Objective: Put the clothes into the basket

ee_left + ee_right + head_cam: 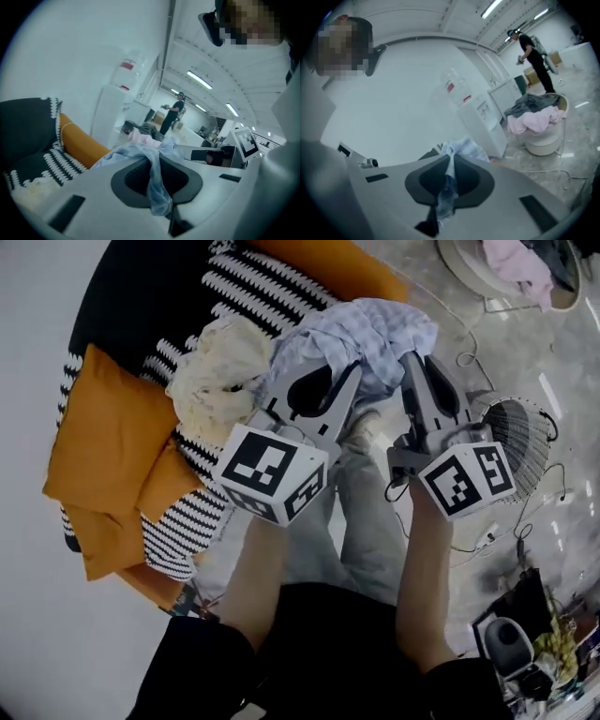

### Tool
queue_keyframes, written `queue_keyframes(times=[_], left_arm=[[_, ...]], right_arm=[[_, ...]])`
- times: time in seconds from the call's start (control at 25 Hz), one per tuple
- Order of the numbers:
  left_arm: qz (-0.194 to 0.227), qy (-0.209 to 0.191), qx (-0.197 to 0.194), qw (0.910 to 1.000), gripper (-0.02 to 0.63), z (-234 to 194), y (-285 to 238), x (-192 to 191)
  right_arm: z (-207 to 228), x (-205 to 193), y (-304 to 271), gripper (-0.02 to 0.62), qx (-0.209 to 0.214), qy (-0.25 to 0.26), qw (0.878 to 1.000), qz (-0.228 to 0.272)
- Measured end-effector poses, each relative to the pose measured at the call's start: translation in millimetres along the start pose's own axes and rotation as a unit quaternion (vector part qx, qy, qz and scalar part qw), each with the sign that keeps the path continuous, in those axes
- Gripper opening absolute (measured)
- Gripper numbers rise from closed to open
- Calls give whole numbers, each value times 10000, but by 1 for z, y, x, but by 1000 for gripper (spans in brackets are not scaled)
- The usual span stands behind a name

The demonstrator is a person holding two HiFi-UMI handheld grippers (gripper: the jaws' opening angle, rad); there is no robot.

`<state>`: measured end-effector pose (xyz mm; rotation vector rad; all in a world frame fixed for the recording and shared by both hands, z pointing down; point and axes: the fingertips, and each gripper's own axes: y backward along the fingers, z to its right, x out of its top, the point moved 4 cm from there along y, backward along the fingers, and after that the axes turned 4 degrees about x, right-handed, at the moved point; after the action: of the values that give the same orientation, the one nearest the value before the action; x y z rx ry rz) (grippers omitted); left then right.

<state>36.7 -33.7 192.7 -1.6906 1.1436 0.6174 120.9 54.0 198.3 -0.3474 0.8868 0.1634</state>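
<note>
The left gripper and the right gripper are each clamped on the pale blue garment. It is held bunched and crumpled between them, above the sofa's orange edge. Open floor lies toward the basket, well apart, where pink clothes are heaped.

A: We see a white wall behind an orange sofa with a black-and-white striped throw and orange cushions.
B: And we find a grey marbled floor with cables, a water dispenser against the wall, and strip lights on the ceiling.
</note>
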Motion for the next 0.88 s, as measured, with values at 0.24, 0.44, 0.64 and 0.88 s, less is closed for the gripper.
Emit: queue_keyframes(times=[0.24,0.44,0.64,0.88], left_arm=[[-253,-670,-1378,9879,43,144,-56,47],[-439,-1203,-2522,9592,43,267,-93,59],[-559,-1695,-3652,9137,43,398,-110,51],[-830,-1840,-4686,8600,43,518,-128,9]], right_arm=[[47,94,124,28,-1115,-56,9867,1184],[79,143,241,28,-2130,-68,9526,2170],[97,174,366,28,-3073,154,9048,2944],[121,174,488,29,-4056,288,8485,3386]])
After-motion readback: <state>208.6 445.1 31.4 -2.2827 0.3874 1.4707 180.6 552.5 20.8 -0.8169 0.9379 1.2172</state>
